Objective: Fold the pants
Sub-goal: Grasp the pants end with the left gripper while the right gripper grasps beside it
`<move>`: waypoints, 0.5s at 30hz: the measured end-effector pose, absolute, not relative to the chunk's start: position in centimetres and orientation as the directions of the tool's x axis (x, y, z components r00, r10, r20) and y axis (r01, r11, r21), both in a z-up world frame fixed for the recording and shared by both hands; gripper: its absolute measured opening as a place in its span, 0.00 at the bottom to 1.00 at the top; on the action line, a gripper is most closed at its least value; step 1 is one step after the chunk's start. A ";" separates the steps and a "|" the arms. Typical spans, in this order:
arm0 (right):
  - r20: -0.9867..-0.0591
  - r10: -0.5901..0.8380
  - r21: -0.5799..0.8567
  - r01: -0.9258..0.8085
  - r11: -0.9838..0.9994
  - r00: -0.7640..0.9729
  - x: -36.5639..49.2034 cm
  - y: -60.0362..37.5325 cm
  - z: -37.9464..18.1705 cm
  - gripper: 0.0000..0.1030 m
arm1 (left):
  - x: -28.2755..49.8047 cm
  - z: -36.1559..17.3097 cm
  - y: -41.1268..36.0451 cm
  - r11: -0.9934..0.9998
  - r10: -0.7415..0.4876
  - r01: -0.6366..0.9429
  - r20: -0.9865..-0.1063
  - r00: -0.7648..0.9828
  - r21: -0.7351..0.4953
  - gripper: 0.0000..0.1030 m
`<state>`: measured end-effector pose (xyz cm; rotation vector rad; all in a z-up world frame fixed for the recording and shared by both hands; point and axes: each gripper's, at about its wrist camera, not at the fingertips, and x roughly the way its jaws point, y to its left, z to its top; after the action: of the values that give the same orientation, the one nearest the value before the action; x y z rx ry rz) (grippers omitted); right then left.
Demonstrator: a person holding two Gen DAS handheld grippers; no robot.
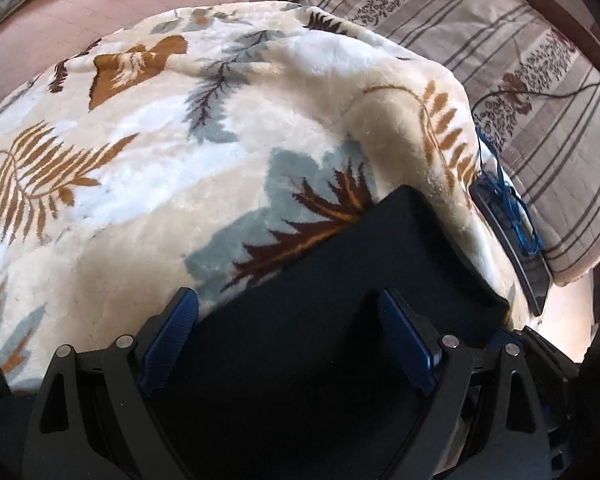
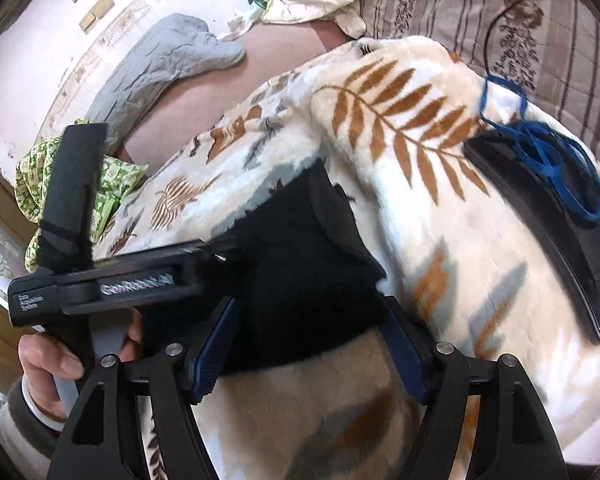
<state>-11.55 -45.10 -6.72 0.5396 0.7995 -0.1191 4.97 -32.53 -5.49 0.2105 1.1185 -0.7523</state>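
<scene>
Left wrist view: left hand-held gripper point(image 1: 288, 312) spread wide over folded black pants point(image 1: 340, 280) on leaf-print blanket point(image 1: 140, 160); right hand-held gripper point(image 2: 310, 320) apart, straddling pants unpressed

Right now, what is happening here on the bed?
A person holds a gripper in each hand over black pants that lie folded into a compact block on a leaf-patterned blanket. The left gripper hangs over the pants with its fingers wide apart, not gripping. The right gripper is open too, at the edge of the pants. A dark tray with blue cord lies alongside.
</scene>
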 end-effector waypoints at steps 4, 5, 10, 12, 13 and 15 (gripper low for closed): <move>-0.705 0.070 0.388 0.301 0.871 0.706 -10.6 -45.1 -6.9 0.16 | 5.3 -4.9 -30.9 0.755 -0.453 0.610 -0.863 0.223 -0.239 0.89; -0.696 0.075 0.400 0.299 0.866 0.714 -10.6 -45.1 -6.8 0.15 | 5.5 -4.8 -30.3 0.762 -0.458 0.597 -0.861 0.221 -0.252 0.89; -0.665 0.051 0.345 0.246 0.906 0.745 -10.9 -43.9 -4.7 0.14 | 7.2 -3.0 -26.8 0.779 -0.520 0.516 -0.826 0.216 -0.356 0.89; -0.644 0.070 0.347 0.209 0.914 0.762 -10.8 -43.3 -3.7 0.14 | 7.5 -2.1 -25.2 0.777 -0.546 0.497 -0.807 0.225 -0.387 0.89; -0.639 0.072 0.336 0.193 0.922 0.766 -10.6 -42.8 -3.2 0.14 | 7.7 -1.6 -24.4 0.780 -0.552 0.483 -0.801 0.233 -0.397 0.89; -0.627 0.070 0.303 0.160 0.940 0.776 -10.2 -41.7 -2.3 0.14 | 8.1 -1.1 -23.5 0.771 -0.578 0.462 -0.786 0.220 -0.439 0.89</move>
<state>-10.18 -41.72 -2.25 0.3531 0.6842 -0.0498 8.12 -23.52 -1.10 -0.1193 1.1412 -0.7218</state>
